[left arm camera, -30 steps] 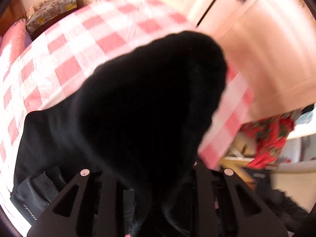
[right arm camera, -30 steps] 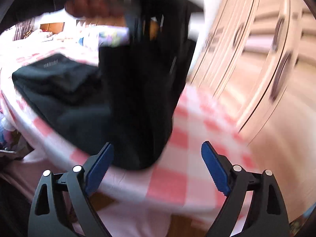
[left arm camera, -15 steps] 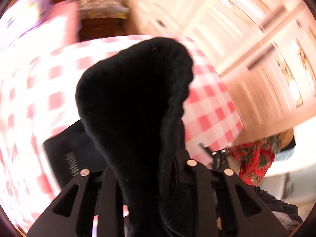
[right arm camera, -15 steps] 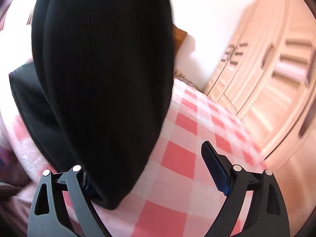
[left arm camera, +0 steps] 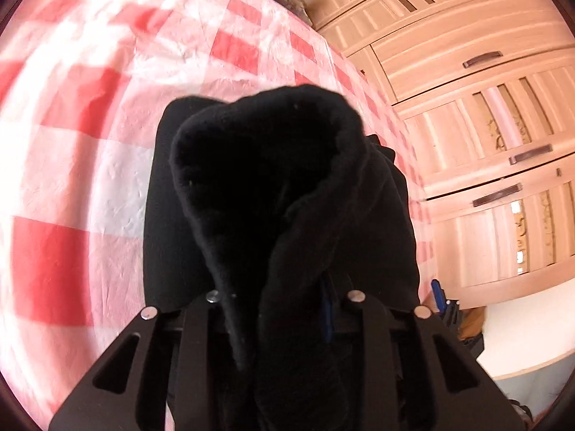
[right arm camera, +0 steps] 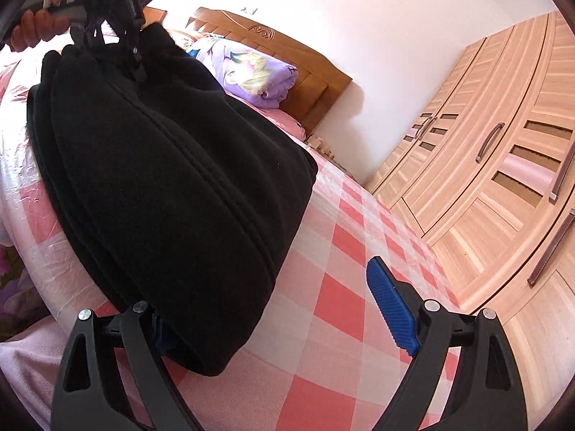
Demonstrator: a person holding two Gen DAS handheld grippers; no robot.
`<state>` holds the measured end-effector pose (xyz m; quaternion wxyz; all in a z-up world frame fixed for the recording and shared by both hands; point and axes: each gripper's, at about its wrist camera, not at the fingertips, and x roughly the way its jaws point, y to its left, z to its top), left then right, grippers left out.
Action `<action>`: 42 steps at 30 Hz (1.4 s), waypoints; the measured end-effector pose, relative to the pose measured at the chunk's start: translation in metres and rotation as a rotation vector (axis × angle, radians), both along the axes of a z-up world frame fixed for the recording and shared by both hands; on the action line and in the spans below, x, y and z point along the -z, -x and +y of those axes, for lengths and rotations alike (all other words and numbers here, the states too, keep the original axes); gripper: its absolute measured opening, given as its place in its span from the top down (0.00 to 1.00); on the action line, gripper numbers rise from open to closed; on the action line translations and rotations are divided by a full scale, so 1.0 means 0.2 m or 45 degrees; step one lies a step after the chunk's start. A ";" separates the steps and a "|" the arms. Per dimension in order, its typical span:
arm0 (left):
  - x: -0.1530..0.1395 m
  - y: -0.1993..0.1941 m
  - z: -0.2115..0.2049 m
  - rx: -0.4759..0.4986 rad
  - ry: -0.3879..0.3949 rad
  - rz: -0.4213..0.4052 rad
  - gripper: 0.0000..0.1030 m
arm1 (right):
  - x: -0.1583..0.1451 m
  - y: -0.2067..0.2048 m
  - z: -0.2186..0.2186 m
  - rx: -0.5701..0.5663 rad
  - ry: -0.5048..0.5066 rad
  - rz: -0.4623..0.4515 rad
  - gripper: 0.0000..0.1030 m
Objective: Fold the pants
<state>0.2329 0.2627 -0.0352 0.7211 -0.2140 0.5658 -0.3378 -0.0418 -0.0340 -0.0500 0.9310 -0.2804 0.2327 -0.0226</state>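
Note:
The black pants (right arm camera: 172, 194) lie in thick folded layers on the bed's red-and-white checked cover (right arm camera: 345, 287). My left gripper (left arm camera: 284, 298) is shut on a bunched end of the pants (left arm camera: 273, 186), which fills the middle of the left wrist view. In the right wrist view the left gripper (right arm camera: 118, 10) shows at the top left, held by a hand, lifting that end. My right gripper (right arm camera: 273, 309) is open; its left finger is under the near edge of the pants and its blue right pad (right arm camera: 391, 309) is clear of the cloth.
A wooden wardrobe (right arm camera: 503, 165) with long handles stands along the bed's right side. A wooden headboard (right arm camera: 273, 46) and a folded purple quilt (right arm camera: 251, 72) are at the far end. The bed edge drops off at the lower left.
The left gripper has carried the held end of the pants over the rest and lowered it toward the bed. The right gripper stays open by the near edge.

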 end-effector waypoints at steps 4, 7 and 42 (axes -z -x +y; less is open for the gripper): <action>-0.24 0.11 -0.01 0.007 -0.073 -0.134 0.78 | -0.02 0.00 0.02 -0.035 0.002 -0.025 0.17; -0.25 0.10 0.03 -0.035 -0.118 -0.103 0.78 | 0.03 -0.01 0.04 -0.049 0.021 0.010 0.17; -0.12 0.70 -0.53 -0.020 -0.606 -0.613 0.01 | -0.13 -1.40 -0.18 -0.324 -1.412 1.003 0.10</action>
